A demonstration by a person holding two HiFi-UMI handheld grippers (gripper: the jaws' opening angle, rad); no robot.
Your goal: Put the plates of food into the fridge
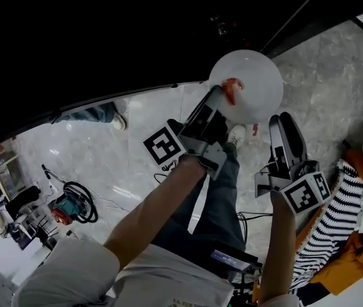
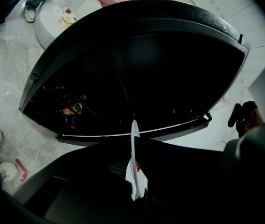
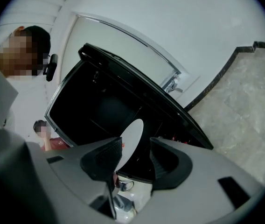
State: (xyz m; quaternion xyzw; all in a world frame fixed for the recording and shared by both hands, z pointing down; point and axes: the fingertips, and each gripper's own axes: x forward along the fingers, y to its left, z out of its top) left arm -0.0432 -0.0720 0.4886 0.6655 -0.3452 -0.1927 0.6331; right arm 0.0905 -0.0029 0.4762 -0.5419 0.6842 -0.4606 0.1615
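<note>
**Plate at the open fridge, not yet shelved**

A round white plate (image 1: 252,75) is carried at the upper middle of the head view. It is clamped by its rim in the left gripper (image 1: 218,101). In the left gripper view it is seen edge-on, a thin white line between the closed jaws. A small red portion of food (image 1: 232,91) is noted near the gripped edge. The right gripper (image 1: 285,123), at the right of the frame, is empty, with its jaws spread wide. The plate is seen beyond the gap, untouched by the ribbed black pads (image 3: 102,157).

Progress: judged mid-task. The black fridge (image 2: 146,55) is seen open, its interior dark. Small items (image 2: 72,108) at its lower left are too dim to be named. The plate is outside the fridge, so setting it on a shelf and releasing it are left to do. No other plates are seen.

Materials: the plate is smooth, matte and thin-rimmed, and likely rigid. The fridge casing is glossy black with a textured edge. The floor (image 1: 105,152) is pale, polished, marble-look tile.
</note>
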